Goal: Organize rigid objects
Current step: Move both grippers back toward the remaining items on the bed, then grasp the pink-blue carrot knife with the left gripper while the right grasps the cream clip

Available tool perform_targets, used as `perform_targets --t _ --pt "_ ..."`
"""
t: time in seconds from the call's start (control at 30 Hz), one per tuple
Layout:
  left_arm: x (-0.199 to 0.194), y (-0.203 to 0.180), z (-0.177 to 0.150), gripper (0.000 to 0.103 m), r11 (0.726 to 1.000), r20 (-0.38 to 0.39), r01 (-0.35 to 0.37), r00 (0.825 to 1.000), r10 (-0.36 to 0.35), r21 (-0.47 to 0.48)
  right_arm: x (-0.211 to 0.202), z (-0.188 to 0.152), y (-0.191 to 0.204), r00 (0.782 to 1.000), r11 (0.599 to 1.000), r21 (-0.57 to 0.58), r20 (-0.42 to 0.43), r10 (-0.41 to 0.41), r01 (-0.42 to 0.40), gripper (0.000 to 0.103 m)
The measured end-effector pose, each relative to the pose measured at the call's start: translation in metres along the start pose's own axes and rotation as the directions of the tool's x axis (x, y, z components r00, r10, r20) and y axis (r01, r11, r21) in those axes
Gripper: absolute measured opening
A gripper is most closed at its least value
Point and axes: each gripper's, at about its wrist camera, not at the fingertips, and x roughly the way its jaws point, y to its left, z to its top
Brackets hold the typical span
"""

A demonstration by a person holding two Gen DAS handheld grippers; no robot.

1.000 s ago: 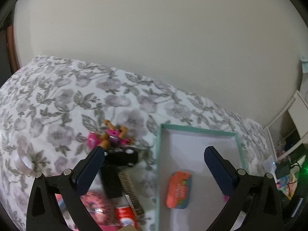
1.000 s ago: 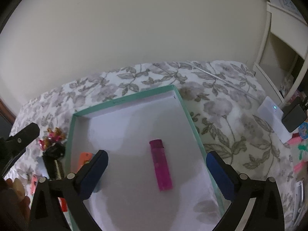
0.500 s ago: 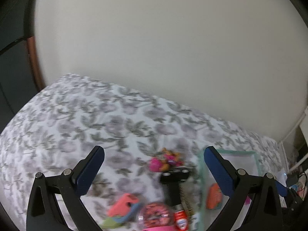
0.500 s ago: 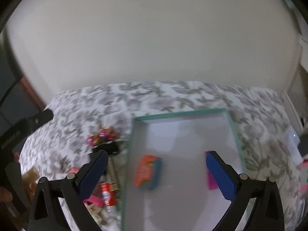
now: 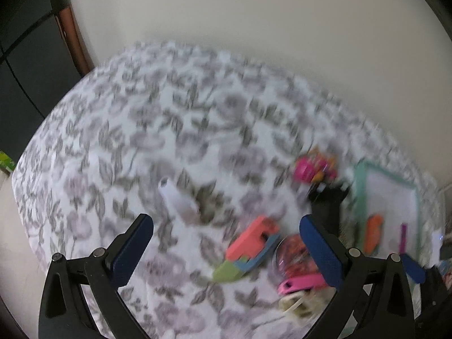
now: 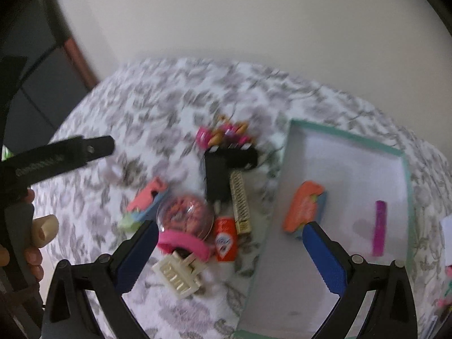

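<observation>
Teal-rimmed tray (image 6: 350, 138): holds orange case (image 6: 303, 207) and magenta lighter (image 6: 378, 227). Pile of trinkets (image 6: 214, 197) remains on floral bed (image 6: 158, 107). Left claw (image 5: 226, 245), right claw (image 6: 230, 257): both apart, empty.

Left claw (image 5: 226, 244): two black angled plastic arms, each tipped with a dark blue pad (image 5: 132, 250), silver round screws at the pivots and further down each arm. Right claw (image 6: 230, 254): same build, black frame with triangular cutouts, blue ribbed pads (image 6: 325, 257), silver screws beside the pads. In the right wrist view, the left claw's body shows as a black bar (image 6: 60, 155) with a screw near its tip and blurred pale lettering along its side, unreadable. Below that bar, fingers (image 6: 34, 257) of a hand wrap the dark handle; a cream rolled piece (image 6: 44, 229) sits against them.
</observation>
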Motion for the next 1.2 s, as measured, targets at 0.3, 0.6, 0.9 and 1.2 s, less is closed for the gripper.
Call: perform_targets --t 0.3,0.6,0.9,1.2 --pt "0.039 0.007 -0.034 0.103 1.000 -0.164 -0.010 0.986 0.009 -0.007 0.042 -0.021 0.027 0.984 0.995 -0.092 -0.175 0.019 -0.035 0.103" --pt "0.053 0.006 -0.034 0.103 1.000 -0.204 0.004 0.979 0.001 0.023 0.060 -0.033 0.043 0.975 0.981 -0.190 -0.220 -0.010 -0.033 0.103" --pt "0.061 -0.007 -0.031 0.102 0.996 -0.193 -0.006 0.981 0.023 0.091 0.058 -0.038 0.059 0.975 0.964 -0.263 -0.223 -0.018 -0.042 0.094" --pt "0.074 -0.023 -0.037 0.080 0.990 -0.227 0.024 0.974 0.008 0.136 0.069 -0.044 0.063 0.968 0.958 -0.283 -0.249 -0.034 -0.039 0.078"
